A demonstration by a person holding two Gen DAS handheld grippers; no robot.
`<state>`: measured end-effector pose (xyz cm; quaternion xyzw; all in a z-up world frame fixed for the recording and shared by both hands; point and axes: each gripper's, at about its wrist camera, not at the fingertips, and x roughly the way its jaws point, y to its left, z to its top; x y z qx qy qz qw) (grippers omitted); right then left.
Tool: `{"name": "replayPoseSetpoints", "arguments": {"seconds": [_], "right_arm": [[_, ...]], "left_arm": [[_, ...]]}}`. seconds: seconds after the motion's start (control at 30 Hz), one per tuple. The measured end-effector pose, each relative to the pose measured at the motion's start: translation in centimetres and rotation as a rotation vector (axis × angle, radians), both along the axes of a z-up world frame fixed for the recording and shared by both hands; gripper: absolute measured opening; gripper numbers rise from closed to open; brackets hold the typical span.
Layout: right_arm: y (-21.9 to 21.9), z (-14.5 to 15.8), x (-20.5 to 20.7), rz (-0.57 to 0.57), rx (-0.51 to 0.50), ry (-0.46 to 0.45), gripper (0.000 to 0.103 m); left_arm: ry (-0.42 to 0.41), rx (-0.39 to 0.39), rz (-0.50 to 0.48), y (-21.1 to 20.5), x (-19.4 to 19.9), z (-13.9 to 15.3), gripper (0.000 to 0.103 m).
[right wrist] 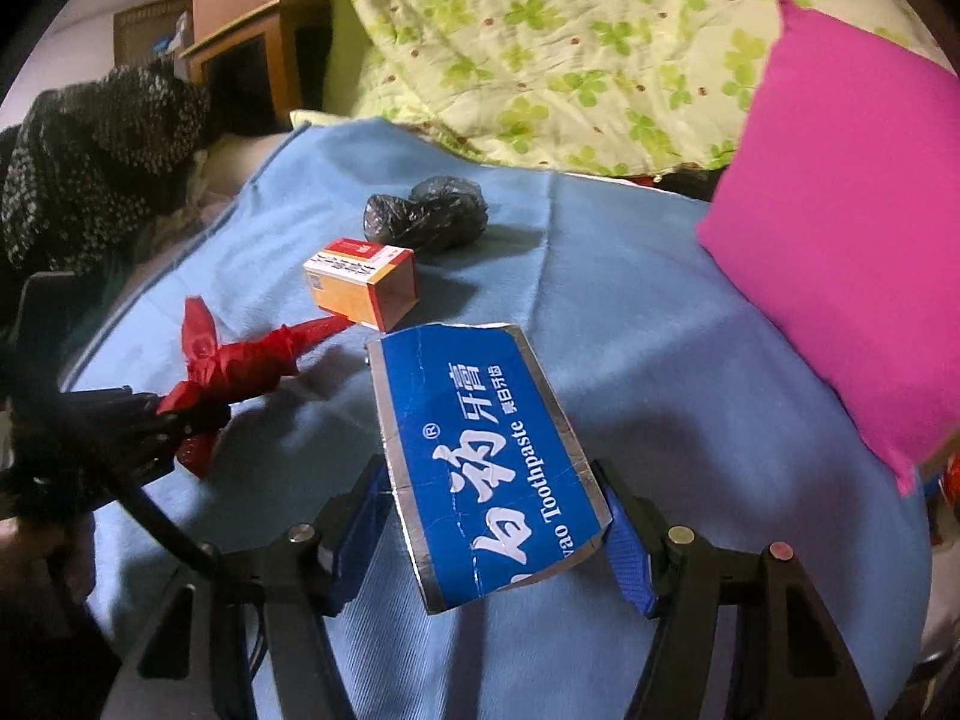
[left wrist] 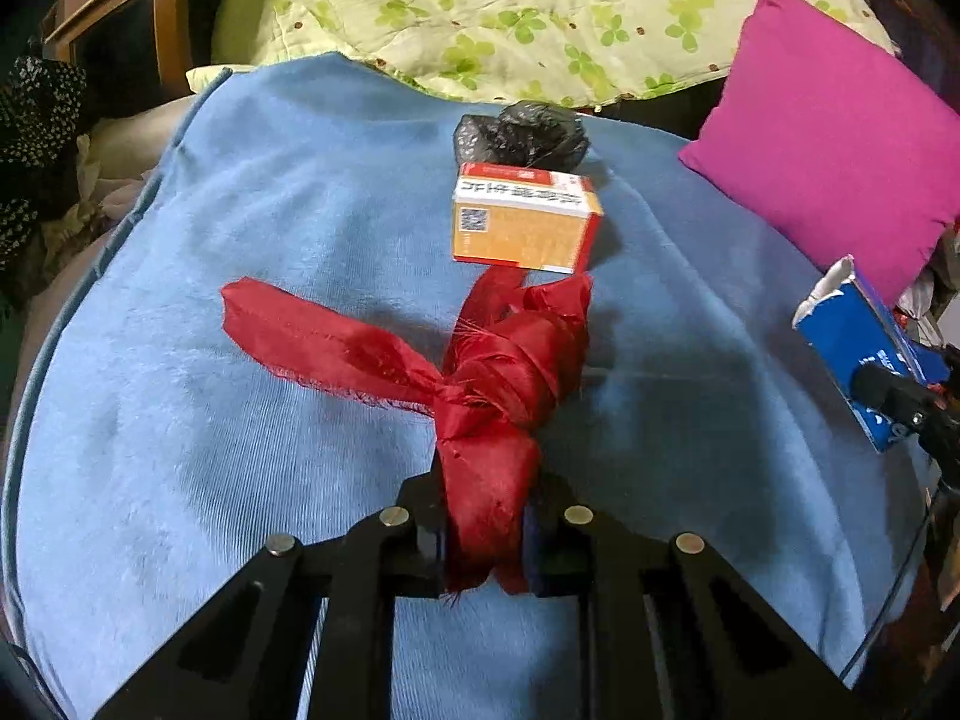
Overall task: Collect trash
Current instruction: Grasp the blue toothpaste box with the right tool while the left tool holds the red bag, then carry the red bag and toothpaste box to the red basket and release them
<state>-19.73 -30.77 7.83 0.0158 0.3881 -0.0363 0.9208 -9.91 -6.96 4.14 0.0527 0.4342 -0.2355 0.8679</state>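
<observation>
Over the blue blanket [left wrist: 180,420] on the bed, the left tool [left wrist: 485,540] is clamped narrow on the tail of a knotted red ribbon [left wrist: 498,372], a frayed, shiny strip of cloth whose knot and loose ends lie forward of the fingertips, one end touching the blanket beside the box. Just beyond that knot stands a small orange-and-white cardboard box [left wrist: 525,222] with a red lid edge and printed code, and directly behind it lies a crumpled black plastic bag [left wrist: 522,135], glossy and wadded into a lump. Further right, the right tool [right wrist: 489,534] pinches a flattened blue toothpaste carton [right wrist: 480,456] between its blue-padded fingers [right wrist: 627,546]; the carton is creased card with silvery torn edges and white lettering, tilted up above the blanket. Right of it leans a magenta cushion [right wrist: 840,240], smooth and square-cornered. Behind everything, a pale green clover-print quilt [left wrist: 510,6] lies rumpled.
</observation>
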Motion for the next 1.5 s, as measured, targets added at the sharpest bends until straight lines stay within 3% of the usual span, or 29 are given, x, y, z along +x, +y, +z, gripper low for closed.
{"name": "replayPoseSetpoints", "arguments": {"seconds": [0.5,0.77,1.13,1.5], "right_arm": [[-2.8,2.5,-12.0,-0.151,0.042,-0.085,0.069],[-7.6,2.5,-21.4,-0.363,0.066,-0.119,0.069],[-15.9,-3.2,-36.8,-0.747,0.109,-0.03,0.069],[-18.5,-7.6,-42.2,-0.883,0.188,0.023,0.071]], "left_arm": [[-0.066,0.0,-0.128,-4.1,-7.3,4.2,0.019],[-0.09,-0.014,-0.273,-9.7,-11.9,6.0,0.019],[-0.124,-0.012,-0.557,-19.1,-20.5,8.0,0.019],[-0.145,0.014,-0.79,-26.0,-29.2,8.5,0.019]]}}
